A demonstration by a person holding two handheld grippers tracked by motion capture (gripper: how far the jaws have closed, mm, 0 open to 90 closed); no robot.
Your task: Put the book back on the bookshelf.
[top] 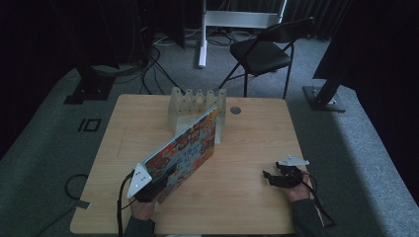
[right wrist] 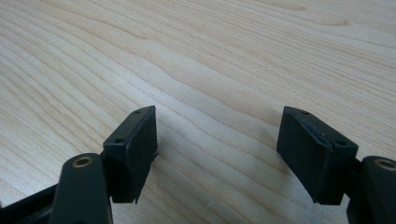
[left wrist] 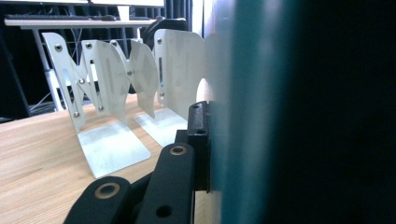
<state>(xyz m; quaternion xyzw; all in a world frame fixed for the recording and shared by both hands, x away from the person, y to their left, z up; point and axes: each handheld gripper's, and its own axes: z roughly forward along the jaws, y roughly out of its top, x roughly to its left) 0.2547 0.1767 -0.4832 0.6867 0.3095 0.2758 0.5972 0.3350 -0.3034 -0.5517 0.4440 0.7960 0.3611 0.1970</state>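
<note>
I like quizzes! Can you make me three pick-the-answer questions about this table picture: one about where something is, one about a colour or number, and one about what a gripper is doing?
1. Where does the white metal slotted book rack stand?
A. at the far edge of the wooden table
B. on the floor
C. beside the right gripper

2. What colour is the folding chair behind the table?
A. white
B. black
C. yellow

3. What is the left gripper doing?
A. lying open on the table
B. holding a cup
C. clamping the colourful picture book

Answers: 1 A, the high view shows the rack at the table's far edge. 2 B, seat and frame are black. 3 C, in the left gripper view a jaw presses against the book's cover, while the right gripper's jaws gape over bare wood.
</note>
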